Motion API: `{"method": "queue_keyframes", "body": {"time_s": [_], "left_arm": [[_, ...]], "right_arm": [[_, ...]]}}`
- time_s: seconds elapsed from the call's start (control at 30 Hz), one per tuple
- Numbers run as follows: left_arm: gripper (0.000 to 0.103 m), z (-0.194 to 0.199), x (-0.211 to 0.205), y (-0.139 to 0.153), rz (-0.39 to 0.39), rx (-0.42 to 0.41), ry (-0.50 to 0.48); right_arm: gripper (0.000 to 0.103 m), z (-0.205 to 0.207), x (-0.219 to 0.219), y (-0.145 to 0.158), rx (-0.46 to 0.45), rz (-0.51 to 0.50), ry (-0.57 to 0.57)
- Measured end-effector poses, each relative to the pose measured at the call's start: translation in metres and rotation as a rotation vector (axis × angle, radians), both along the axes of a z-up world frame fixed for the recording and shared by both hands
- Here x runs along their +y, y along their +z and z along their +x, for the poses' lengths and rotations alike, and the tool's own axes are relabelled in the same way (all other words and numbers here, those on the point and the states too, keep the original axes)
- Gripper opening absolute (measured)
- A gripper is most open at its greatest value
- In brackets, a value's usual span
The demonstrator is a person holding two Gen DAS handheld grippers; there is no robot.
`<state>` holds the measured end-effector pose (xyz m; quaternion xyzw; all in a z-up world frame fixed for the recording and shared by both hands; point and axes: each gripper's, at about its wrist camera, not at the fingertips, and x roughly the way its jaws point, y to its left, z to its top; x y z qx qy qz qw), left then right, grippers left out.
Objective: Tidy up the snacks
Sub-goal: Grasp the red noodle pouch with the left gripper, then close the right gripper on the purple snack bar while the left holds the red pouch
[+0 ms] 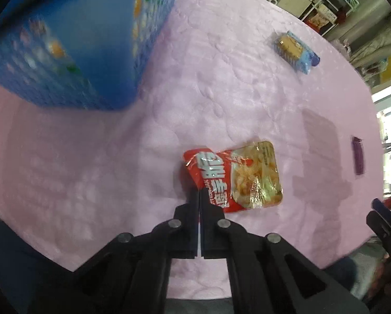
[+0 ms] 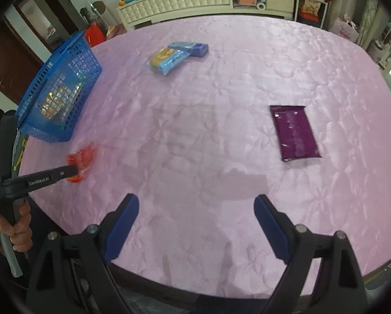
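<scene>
Left gripper (image 1: 199, 192) jaws pinched tight on red snack packet (image 1: 237, 178), at its near edge, long axis running away to the right over pink cloth (image 1: 221, 78). Right gripper (image 2: 196, 204) jaws wide apart, holding nothing. Blue basket (image 2: 61, 89) holds packets, blurred.

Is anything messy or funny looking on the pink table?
Nothing is spilled or broken. Some snacks lie loose outside the blue basket: a purple packet and blue packs. The left gripper pinches a red snack bag by its corner, so that corner looks crumpled.
</scene>
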<state>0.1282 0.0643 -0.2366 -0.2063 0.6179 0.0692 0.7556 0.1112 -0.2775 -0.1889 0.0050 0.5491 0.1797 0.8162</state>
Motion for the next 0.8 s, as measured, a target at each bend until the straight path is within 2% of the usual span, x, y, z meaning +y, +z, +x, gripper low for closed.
{"method": "queue_keyframes", "body": {"time_s": [0.1,0.27,0.43,0.57,0.8], "left_arm": [[0.000,-0.010,-0.005,0.001,0.034,-0.009,-0.020],[0.000,-0.012,-0.006,0.013,0.014,-0.044,-0.030],[0.000,-0.005,-0.028,0.029,0.010,-0.103,-0.080],[0.000,0.001,-0.045,0.030,0.004,-0.114,-0.104],[0.000,0.018,-0.064,0.025,-0.009,-0.106,-0.131]], "right_arm": [[0.092,0.000,-0.011,0.009,-0.012,-0.011,-0.026],[0.092,0.004,-0.024,0.016,-0.023,-0.023,-0.047],[0.092,0.022,-0.041,0.017,-0.030,-0.050,-0.093],[0.092,0.044,-0.047,0.013,-0.024,-0.084,-0.102],[0.092,0.083,-0.057,-0.012,0.008,-0.159,-0.090]]}}
